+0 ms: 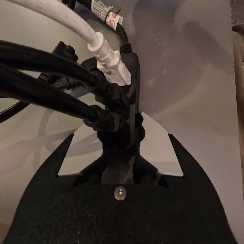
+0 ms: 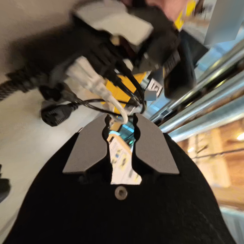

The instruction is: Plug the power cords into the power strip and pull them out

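Observation:
In the left wrist view the black power strip (image 1: 134,92) stands on its edge and runs away from me. My left gripper (image 1: 120,133) is shut on its near end. A white plug (image 1: 113,67) and two black plugs (image 1: 112,91) (image 1: 109,121) sit in its left face, and their cords (image 1: 39,92) lead off to the left. The right wrist view is blurred. My right gripper (image 2: 120,116) is open and empty, a little short of the strip (image 2: 81,44) and the white plug (image 2: 84,74). The left gripper's pale finger (image 2: 113,22) shows at the strip.
The strip's braided cord (image 1: 124,38) carries white tags (image 1: 105,14). A loose black cord connector (image 2: 55,116) lies on the pale table (image 2: 26,145). Yellow parts (image 2: 118,91) and shiny metal rails (image 2: 198,105) lie beyond the table's right edge. A hand (image 2: 165,9) shows at the top.

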Motion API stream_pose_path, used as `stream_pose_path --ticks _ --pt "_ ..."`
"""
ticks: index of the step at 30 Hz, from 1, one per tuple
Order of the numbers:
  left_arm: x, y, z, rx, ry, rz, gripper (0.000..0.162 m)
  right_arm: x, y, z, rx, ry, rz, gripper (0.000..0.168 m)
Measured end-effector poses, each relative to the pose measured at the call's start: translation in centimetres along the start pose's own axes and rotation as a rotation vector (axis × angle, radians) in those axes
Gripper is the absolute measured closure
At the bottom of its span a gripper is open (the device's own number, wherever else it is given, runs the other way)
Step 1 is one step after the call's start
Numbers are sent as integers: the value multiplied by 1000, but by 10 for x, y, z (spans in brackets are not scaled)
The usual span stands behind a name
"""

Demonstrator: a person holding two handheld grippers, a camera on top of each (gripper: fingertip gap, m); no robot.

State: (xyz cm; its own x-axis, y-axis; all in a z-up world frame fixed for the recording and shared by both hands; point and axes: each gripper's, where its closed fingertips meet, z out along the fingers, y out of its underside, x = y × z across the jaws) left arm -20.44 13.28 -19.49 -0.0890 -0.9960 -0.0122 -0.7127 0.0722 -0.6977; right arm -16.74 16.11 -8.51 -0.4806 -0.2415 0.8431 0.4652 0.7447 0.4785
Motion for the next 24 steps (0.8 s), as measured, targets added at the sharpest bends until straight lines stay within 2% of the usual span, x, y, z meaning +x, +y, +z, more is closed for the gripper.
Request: stream_pose_path --ticks 2,4,7,9,10,12,14,17,21,24 --pt "1 -1 1 -2 -8 0 113 10 25 -6 -109 -73 307 131" --pt "3 -3 2 -5 -29 20 113 1 31 -14 -194 -209 752 122" --pt "9 -6 3 -12 -59 60 113 -19 -9 -30 -125 -419 1494 109" --pt "15 -6 3 -23 -64 61 114 -26 -36 -37 -6 -453 1912 105" --pt "17 -6 3 -35 -71 59 114 -30 -45 -39 55 -453 2054 106" --pt "17 -7 3 -65 -102 67 114 -38 -55 -42 107 -425 2216 107" --pt "19 -8 3 -95 -118 68 114 -36 -69 -44 183 -437 2277 112" --pt "23 -12 7 -116 -125 65 114 -61 -73 -39 38 -514 2123 117" --pt "23 -16 11 -128 -147 70 113 -58 -76 -29 38 -521 2028 140" --pt "25 -16 11 -128 -144 30 113 -58 -77 -31 30 -564 2037 140"
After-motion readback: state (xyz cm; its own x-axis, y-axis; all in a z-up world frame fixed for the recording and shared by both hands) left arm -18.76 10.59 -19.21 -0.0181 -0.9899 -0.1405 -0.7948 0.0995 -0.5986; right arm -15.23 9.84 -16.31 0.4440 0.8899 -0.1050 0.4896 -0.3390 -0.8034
